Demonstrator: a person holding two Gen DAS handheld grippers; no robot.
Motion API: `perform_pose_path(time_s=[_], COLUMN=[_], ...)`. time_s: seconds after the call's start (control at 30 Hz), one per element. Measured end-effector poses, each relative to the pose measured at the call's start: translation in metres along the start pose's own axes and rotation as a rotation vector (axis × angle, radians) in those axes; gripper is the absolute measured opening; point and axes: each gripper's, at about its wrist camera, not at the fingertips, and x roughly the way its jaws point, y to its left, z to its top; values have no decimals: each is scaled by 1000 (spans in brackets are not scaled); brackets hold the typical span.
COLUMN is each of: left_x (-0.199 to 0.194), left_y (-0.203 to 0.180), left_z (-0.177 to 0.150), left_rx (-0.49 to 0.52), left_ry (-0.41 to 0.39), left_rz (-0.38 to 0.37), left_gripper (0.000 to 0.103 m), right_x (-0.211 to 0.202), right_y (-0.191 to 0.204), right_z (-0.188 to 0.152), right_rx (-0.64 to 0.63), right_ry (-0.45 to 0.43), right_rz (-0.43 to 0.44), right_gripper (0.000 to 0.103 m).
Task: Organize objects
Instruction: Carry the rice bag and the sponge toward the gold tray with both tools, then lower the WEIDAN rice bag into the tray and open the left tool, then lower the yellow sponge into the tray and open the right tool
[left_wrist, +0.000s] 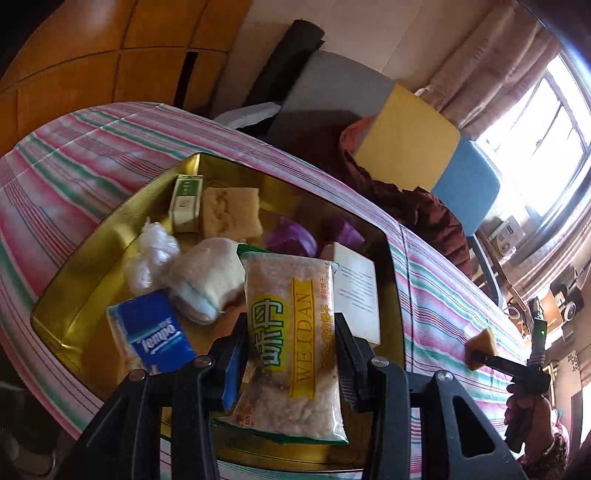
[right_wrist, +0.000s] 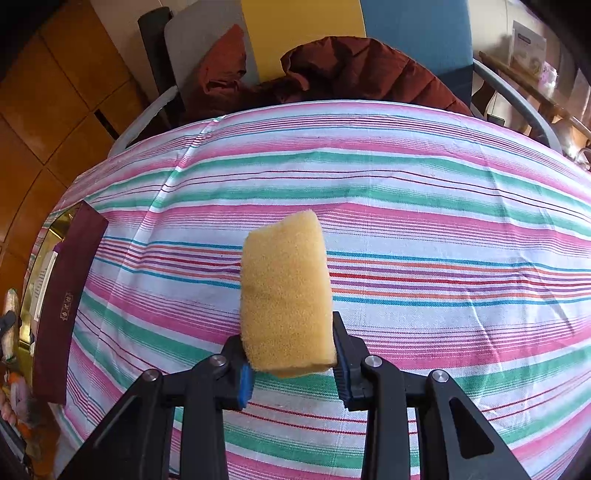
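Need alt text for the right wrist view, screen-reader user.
The right gripper clamps a yellow sponge above a pink, green and white striped cloth. A gold tin sits at far left, a dark red jacket behind.

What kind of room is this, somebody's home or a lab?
Most likely a lived-in home room. A striped cloth covers the table, a dark red jacket is slung over a chair behind it, and curtains hang by a sunny window. Wooden cabinet doors line the wall.
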Motion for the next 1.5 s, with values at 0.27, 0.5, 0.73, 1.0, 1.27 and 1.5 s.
perform_pose_path(time_s=[0.27,0.5,0.73,1.0,1.27,1.5], left_x=[6,16,22,-5,5,-27], left_y=[22,35,25,25,13,23], left_z=[-3,-1,2,-4,-2,6], left_rx=[-22,-58,17,-22,88,15], left_ry=[19,30,55,-72,-14,-137], left_rz=[67,165,186,146,85,120], left_gripper=[43,43,49,49,49,51], right_x=[-8,-13,-18,-28,-46,-64], right_y=[4,19,23,39,87,164], right_z=[3,4,5,3,-9,-32], right_rx=[-10,-62,-81,-145,-300,-413], right_ry=[-44,-83,-113,-168,-213,-166], right_rz=[26,44,64,105,253,407], right_gripper=[35,35,35,35,35,35])
